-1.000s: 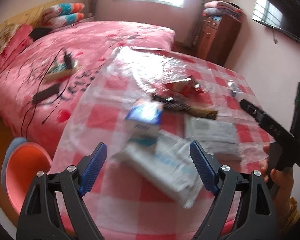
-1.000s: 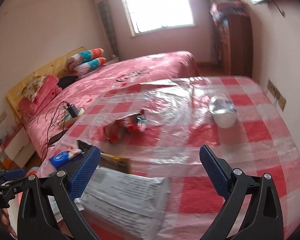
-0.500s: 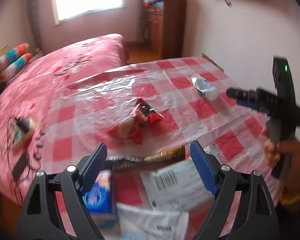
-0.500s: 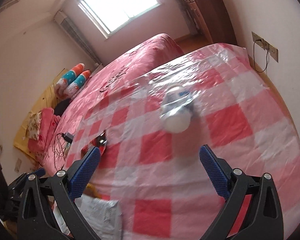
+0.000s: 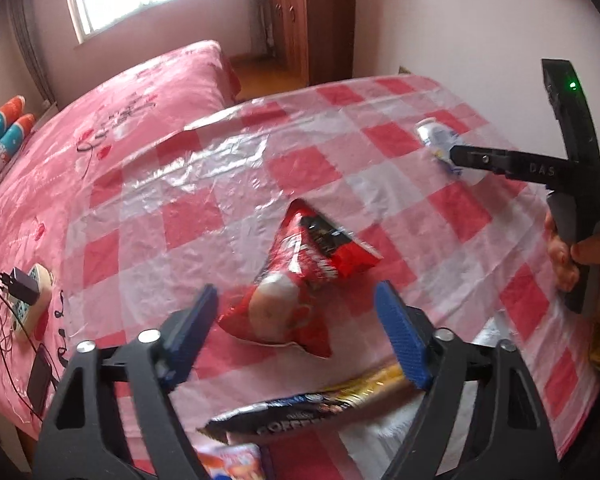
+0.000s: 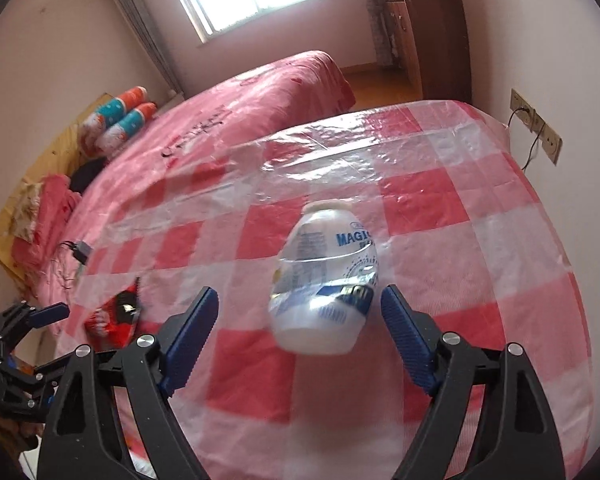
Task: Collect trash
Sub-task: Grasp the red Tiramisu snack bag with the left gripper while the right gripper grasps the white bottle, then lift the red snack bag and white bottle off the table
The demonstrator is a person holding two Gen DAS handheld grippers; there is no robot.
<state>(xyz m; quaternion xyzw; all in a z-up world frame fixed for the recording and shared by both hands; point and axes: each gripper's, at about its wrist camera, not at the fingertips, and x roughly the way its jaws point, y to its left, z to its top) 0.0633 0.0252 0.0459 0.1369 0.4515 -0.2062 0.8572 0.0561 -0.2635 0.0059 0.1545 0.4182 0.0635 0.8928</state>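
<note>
Tongs spread over trash on the checked surface (image 6: pixel 480 208)

Right tongs (image 6: pixel 300 316) gaped around the bottle (image 6: pixel 324 284); left tongs (image 5: pixel 300 316) gaped near the snack bag (image 5: pixel 300 276). Centring the bottle before squeezing seemed wise.

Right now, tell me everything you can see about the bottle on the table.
The bottle is small, squat and white, plastic by its look, with a glossy label in blue print that reads MAGI before it curves away. It lies on its side on the checked tablecloth, rimmed end pointing away from the right gripper. That gripper's open jaws flank its near end without touching. Nothing else touches it. Whether it holds anything cannot be told.
</note>
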